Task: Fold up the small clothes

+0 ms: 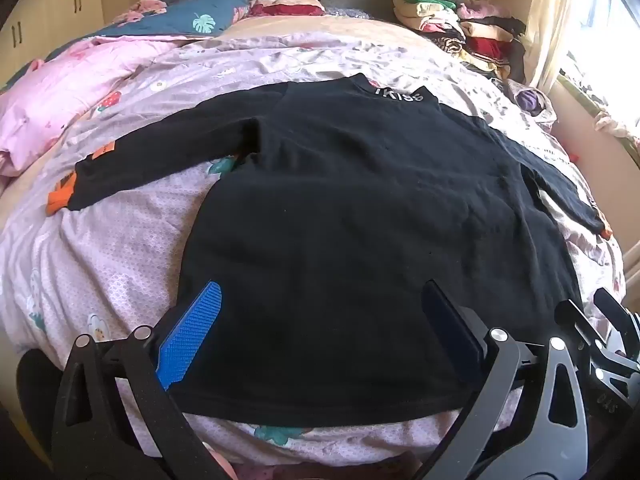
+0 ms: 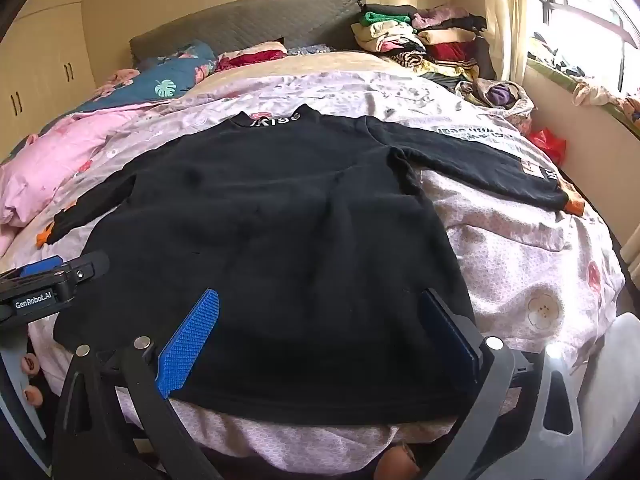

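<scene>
A small black long-sleeved top [image 1: 352, 200] [image 2: 272, 240] lies flat on the bed, collar with white lettering at the far end, both sleeves spread out, orange cuffs at their ends. My left gripper [image 1: 320, 292] hovers over the hem's left part, open wide, with only flat cloth below its blue pads [image 1: 192, 332]. Over the hem's right part my right gripper [image 2: 320, 296] stands open too, nothing pinched. The left gripper's side [image 2: 60, 276] shows at the left edge of the right wrist view, and the right gripper's frame [image 1: 600, 332] at the right edge of the left wrist view.
A pale pink patterned bedsheet [image 1: 120, 248] covers the bed. A pink quilt [image 1: 60, 92] and a blue floral one [image 1: 192, 16] lie at the far left. Stacks of folded clothes [image 1: 452, 20] sit at the far right by the headboard. A window sill [image 2: 580, 80] runs along the right.
</scene>
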